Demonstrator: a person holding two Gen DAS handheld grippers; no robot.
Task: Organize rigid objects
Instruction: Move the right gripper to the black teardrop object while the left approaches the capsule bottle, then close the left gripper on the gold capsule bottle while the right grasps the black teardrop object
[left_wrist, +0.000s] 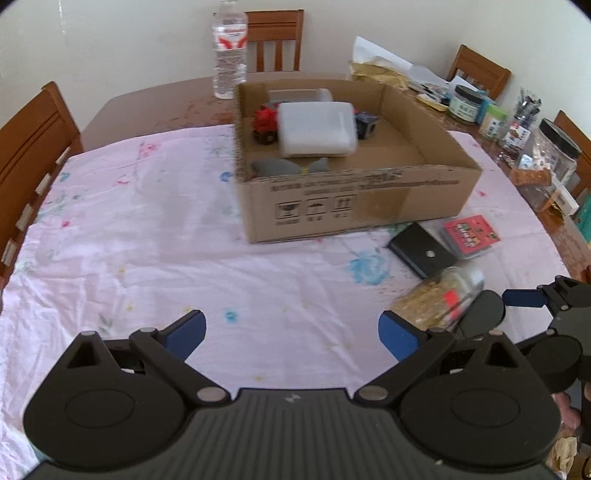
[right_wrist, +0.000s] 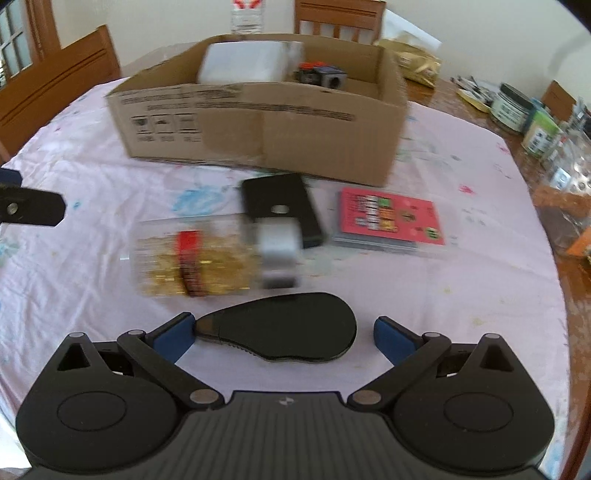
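1. We see our right tool (right_wrist: 282, 330) with its fingers spread wide, holding nothing; a flat black teardrop-shaped piece (right_wrist: 284, 332) lies between them, its narrow end at the left finger.
2. Our left tool (left_wrist: 291, 332) is equally wide apart and empty over bare pink cloth (left_wrist: 129, 240).
3. Just ahead lie a clear jar of golden bits (right_wrist: 207, 254) on its side, a black case (right_wrist: 284, 206) and a red card pack (right_wrist: 391, 218).
4. Beyond, the cardboard box (left_wrist: 354, 199) on the bench has open room in its right half.

Motion-blurred jar (right_wrist: 218, 254), bottle top (right_wrist: 246, 14) cropped
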